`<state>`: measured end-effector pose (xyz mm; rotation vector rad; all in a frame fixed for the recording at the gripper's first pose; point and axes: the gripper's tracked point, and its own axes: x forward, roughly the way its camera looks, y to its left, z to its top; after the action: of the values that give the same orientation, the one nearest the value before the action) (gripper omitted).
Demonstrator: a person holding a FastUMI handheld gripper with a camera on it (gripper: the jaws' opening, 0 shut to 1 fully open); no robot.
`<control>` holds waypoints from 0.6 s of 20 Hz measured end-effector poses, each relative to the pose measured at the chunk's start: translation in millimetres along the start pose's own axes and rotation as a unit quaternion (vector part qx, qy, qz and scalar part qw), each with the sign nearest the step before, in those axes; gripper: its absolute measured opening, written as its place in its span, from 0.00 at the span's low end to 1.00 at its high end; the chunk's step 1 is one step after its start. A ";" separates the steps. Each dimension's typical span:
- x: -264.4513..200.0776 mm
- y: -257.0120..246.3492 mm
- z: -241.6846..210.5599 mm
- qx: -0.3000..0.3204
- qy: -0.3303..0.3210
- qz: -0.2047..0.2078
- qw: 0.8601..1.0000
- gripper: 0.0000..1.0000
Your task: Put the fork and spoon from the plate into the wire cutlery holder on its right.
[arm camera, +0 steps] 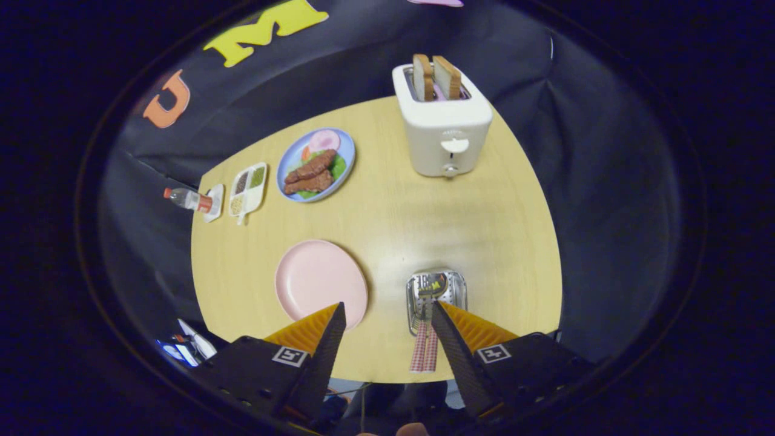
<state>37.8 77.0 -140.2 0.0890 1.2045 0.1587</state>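
Observation:
The metal wire cutlery holder [437, 293] stands on the wooden table to the right of the pink plate [318, 280]. Two red-and-white checkered cutlery handles [424, 354] stick out of the holder toward me, side by side; their heads are hidden inside it. The plate's face shows plain pink. My gripper [387, 306] hovers above the table's near edge, open wide with nothing between its fingers. The left fingertip overlaps the plate's near rim, and the right fingertip lies over the holder's near right corner, beside the handles.
A white toaster [442, 130] with two bread slices stands at the back. A blue plate of food [316, 165], a divided condiment tray [248, 189] and a small bottle [187, 198] sit at the back left. Black cloth surrounds the table.

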 end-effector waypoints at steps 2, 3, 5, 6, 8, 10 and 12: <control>-11.2 10.3 14.0 -0.013 -0.054 0.015 0.998 0.89; -18.7 20.4 18.6 -0.019 -0.079 0.032 0.996 0.89; -36.2 38.5 30.2 -0.031 -0.147 0.059 0.987 0.89; -45.3 44.9 34.6 -0.035 -0.180 0.066 0.981 0.89; -63.2 59.3 40.8 -0.038 -0.243 0.080 0.966 0.89; -83.9 69.7 46.5 -0.040 -0.310 0.090 0.945 0.89; -104.3 79.0 46.4 -0.044 -0.360 0.098 0.927 0.89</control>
<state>38.9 137.9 -15.5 0.1727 0.4505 0.3235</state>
